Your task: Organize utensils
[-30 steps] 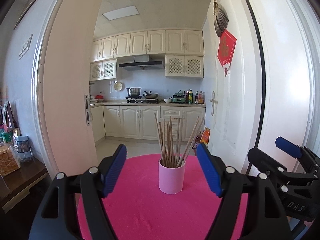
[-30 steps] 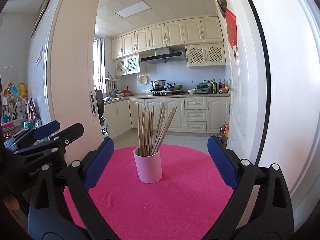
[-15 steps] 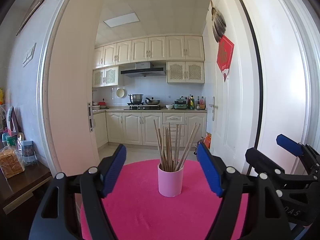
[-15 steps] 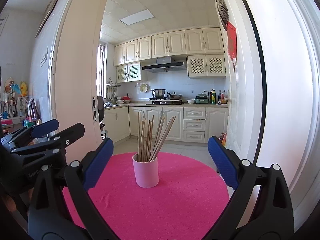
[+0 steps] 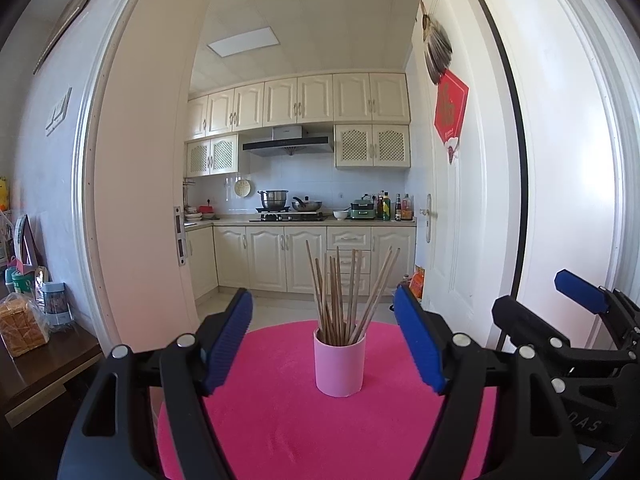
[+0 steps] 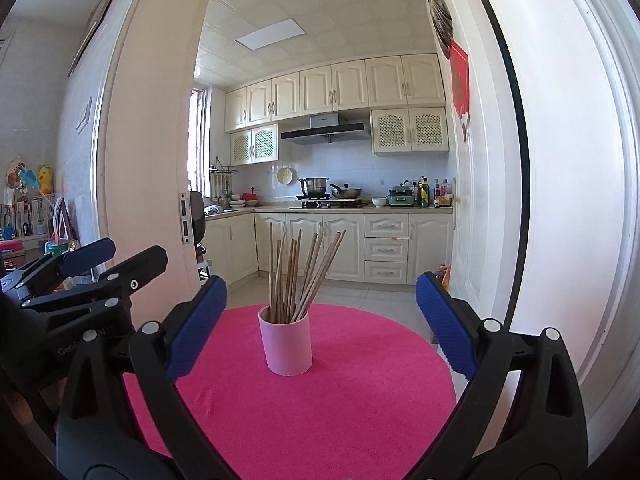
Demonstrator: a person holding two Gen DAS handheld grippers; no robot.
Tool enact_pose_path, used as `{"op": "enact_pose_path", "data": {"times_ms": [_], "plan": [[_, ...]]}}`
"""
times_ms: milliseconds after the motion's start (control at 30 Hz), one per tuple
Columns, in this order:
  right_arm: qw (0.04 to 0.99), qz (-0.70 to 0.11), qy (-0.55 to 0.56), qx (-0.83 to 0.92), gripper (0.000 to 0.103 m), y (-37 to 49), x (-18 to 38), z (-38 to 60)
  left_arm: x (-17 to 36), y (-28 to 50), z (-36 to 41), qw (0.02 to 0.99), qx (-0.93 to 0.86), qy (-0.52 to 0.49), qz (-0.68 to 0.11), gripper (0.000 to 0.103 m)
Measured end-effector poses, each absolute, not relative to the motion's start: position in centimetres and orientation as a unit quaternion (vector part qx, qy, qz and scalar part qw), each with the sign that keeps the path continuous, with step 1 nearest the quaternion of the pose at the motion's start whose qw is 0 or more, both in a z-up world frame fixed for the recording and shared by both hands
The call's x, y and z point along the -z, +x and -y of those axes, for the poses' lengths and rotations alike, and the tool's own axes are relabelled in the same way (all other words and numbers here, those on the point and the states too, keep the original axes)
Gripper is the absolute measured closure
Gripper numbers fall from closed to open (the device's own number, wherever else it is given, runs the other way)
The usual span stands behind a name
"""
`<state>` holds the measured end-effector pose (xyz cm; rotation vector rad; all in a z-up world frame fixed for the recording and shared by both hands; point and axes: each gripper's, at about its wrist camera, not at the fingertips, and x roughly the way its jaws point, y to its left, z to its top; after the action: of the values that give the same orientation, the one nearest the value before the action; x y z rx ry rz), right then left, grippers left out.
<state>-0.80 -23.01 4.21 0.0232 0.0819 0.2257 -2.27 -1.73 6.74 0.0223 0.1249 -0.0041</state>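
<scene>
A bundle of brown wooden chopsticks (image 5: 340, 288) is held upright in a pink cylindrical cup (image 5: 340, 364) on the round magenta table (image 5: 280, 420). Both the left gripper (image 5: 324, 344) and the right gripper (image 6: 320, 324) are held wide apart and empty, short of the cup.

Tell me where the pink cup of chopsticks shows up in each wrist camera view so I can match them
Left wrist view: the pink cup stands just right of centre, low in the picture, on the pink round mat.
Right wrist view: the pink cup stands left of centre, on the same mat.
Shared landmark: the steel pot on the stove.
</scene>
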Motion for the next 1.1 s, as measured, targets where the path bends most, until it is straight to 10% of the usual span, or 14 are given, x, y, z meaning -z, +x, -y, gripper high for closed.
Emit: {"op": "enact_pose_path", "data": {"times_ms": [1100], "plan": [[0.992,-0.048,0.013,-0.113,0.009,-0.26,-3.94,22.91,-6.55,-1.49,1.86,0.998,-0.005,0.014,-0.063,0.031]]}}
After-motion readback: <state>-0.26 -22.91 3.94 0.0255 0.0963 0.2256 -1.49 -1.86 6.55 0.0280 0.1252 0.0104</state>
